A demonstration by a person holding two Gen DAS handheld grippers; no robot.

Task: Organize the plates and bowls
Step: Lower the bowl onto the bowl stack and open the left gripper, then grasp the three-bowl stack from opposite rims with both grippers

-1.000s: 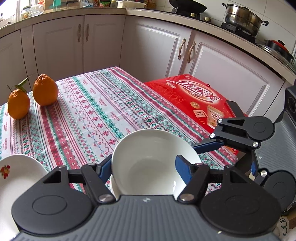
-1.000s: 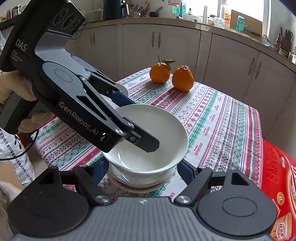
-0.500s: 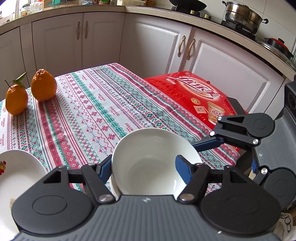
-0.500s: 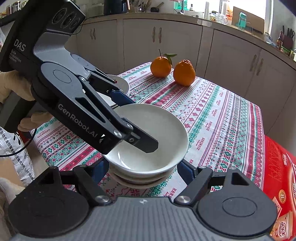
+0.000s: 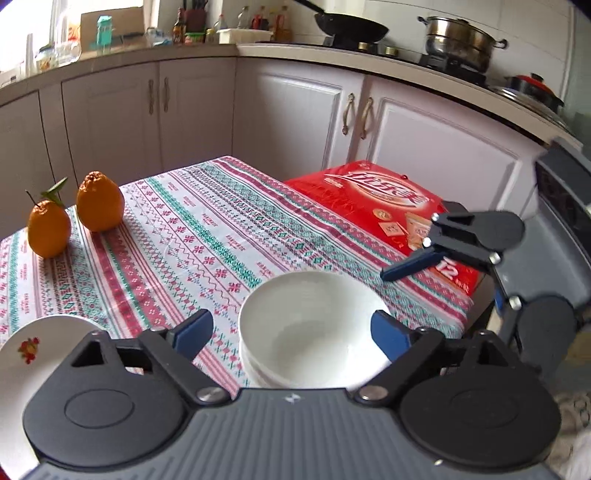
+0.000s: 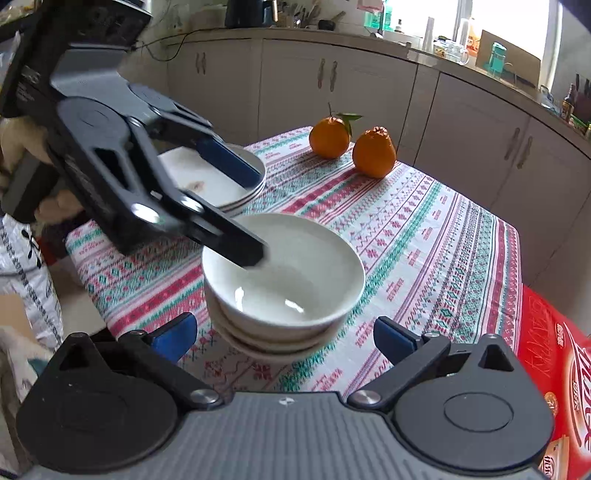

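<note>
We see both the left gripper [image 5: 291, 328] and right gripper [image 6: 284, 336] opening off the top bowl [image 6: 284, 273], now nested lower in its stack at the frame's centre.

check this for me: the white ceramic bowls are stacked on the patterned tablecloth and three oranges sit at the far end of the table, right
Not quite. The white ceramic bowls are stacked on the patterned tablecloth, but only two oranges sit at the far end, not three. The right wrist view shows both side by side.

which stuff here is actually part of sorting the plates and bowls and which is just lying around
Part of the job:
- stack of white bowls
- stacked plates

Just lying about:
- two oranges
- red package
- pot and black pan on the stove
</note>
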